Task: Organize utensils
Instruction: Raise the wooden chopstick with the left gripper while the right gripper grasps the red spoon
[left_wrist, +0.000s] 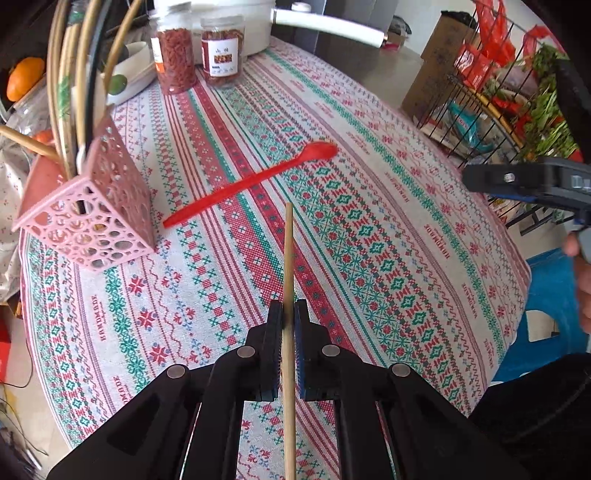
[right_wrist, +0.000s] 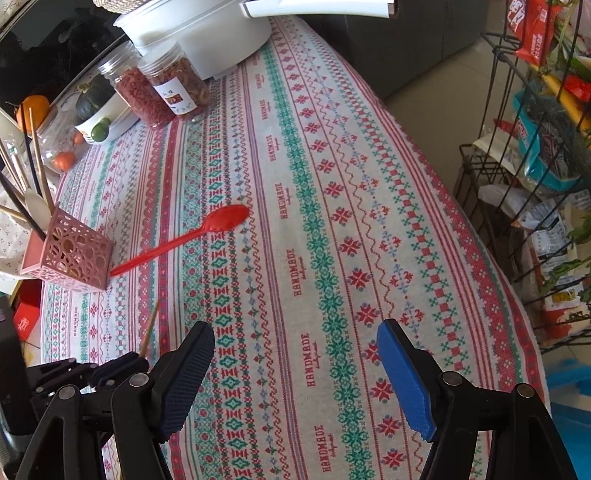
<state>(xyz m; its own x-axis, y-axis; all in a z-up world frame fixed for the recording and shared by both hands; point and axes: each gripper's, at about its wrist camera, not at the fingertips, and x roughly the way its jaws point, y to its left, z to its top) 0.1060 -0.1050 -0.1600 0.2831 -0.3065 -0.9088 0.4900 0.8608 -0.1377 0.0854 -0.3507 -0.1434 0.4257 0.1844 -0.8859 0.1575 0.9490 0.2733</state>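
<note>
My left gripper (left_wrist: 287, 317) is shut on a wooden chopstick (left_wrist: 288, 266) and holds it above the patterned tablecloth (left_wrist: 369, 229), its tip pointing away from me. The chopstick also shows in the right wrist view (right_wrist: 149, 328), sticking out of the left gripper (right_wrist: 118, 363). A pink perforated utensil holder (left_wrist: 92, 218) stands at the left with several chopsticks in it; it also shows in the right wrist view (right_wrist: 70, 254). A red plastic spoon (left_wrist: 255, 181) lies on the cloth beside the holder (right_wrist: 184, 238). My right gripper (right_wrist: 295, 343) is open and empty above the cloth.
Two clear jars of red dried goods (left_wrist: 199, 55) and a white pot (left_wrist: 236, 22) stand at the table's far end. A bowl with fruit (right_wrist: 96, 110) sits at the far left. A black wire rack of packets (right_wrist: 535, 147) stands right of the table. A blue stool (left_wrist: 550, 317) is at the lower right.
</note>
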